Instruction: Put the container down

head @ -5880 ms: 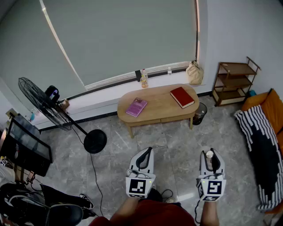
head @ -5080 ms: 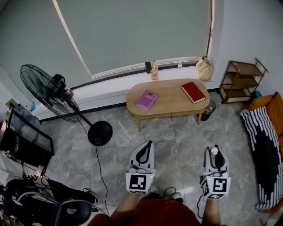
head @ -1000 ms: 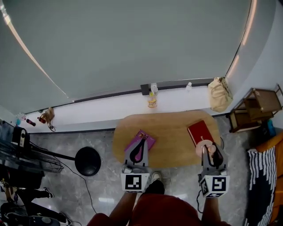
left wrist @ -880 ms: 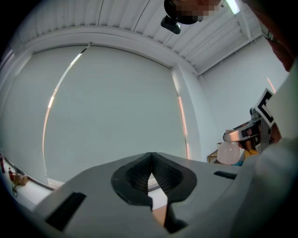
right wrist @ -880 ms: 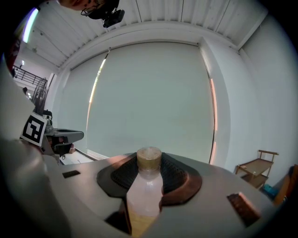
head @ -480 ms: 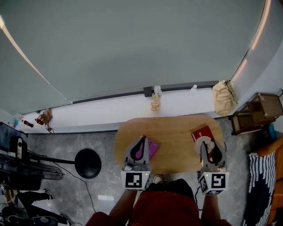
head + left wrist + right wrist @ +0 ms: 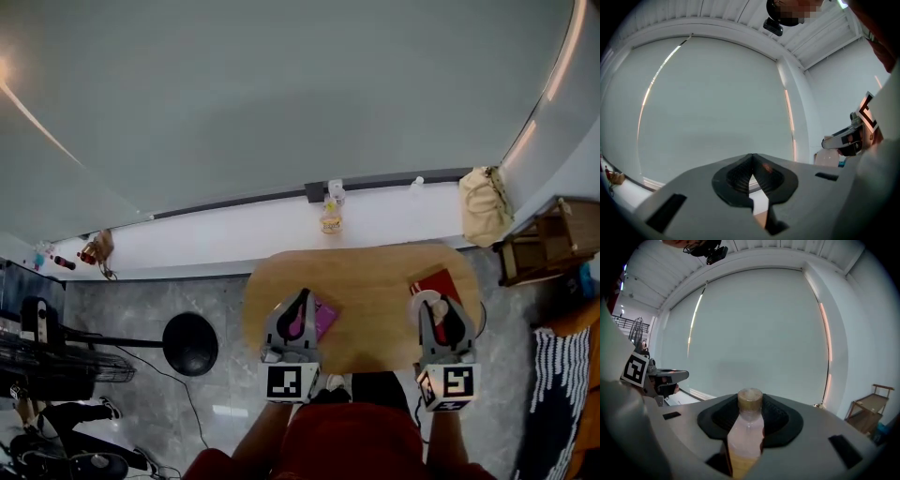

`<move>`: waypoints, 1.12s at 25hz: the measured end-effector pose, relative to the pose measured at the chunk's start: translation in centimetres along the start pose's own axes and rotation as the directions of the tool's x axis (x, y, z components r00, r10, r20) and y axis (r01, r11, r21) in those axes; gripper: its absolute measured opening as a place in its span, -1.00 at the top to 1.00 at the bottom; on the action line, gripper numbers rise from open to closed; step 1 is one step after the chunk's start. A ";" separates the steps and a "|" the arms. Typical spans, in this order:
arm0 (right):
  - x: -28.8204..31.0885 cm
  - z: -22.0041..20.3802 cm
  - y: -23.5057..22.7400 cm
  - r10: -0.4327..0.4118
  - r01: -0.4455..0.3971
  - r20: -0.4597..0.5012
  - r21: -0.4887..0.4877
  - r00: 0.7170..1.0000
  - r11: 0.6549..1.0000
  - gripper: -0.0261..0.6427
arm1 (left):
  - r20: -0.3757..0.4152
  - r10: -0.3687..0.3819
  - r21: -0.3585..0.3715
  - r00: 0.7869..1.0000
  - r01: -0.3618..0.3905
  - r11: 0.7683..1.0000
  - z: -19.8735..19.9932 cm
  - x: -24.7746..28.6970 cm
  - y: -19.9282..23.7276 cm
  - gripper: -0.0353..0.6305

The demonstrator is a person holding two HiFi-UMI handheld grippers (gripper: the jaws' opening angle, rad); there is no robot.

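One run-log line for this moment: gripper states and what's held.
left gripper: shut, empty | right gripper: shut on small clear tan-capped bottle | both over oval wooden table | bottle not yet down

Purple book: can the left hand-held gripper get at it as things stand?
Probably yes. The left hand-held gripper hangs over the purple book on the wooden table, nothing between them. Its jaws are shut and empty, so they must open first. The right hand-held gripper, holding the container, stands clear.
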State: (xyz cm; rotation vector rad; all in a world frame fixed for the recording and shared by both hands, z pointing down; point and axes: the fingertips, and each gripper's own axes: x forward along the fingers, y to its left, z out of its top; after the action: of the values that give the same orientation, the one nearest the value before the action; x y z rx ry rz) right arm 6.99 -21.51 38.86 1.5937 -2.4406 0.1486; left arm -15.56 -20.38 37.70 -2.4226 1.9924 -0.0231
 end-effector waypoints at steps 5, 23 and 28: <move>2.9 -1.4 -1.9 0.030 -0.030 -0.033 -0.006 0.999 1.000 0.50 | -0.030 0.012 0.023 0.999 -0.011 1.000 -1.1 2.7 -0.7 0.88; 14.3 -13.4 -5.0 0.166 -0.156 -0.252 0.057 0.953 0.986 0.50 | -0.212 0.074 0.020 0.975 -0.071 0.997 -10.0 11.3 -2.3 0.88; 17.7 -19.1 -4.5 0.210 -0.203 -0.367 0.058 0.906 0.977 0.50 | -0.287 0.089 -0.007 0.954 -0.095 0.995 -12.9 13.0 -1.7 0.88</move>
State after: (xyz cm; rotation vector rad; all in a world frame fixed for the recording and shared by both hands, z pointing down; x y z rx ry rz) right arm 6.72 -35.15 61.48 1.1758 -2.3001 0.4655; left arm -11.61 -32.73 50.70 -2.4561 2.2267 -0.3764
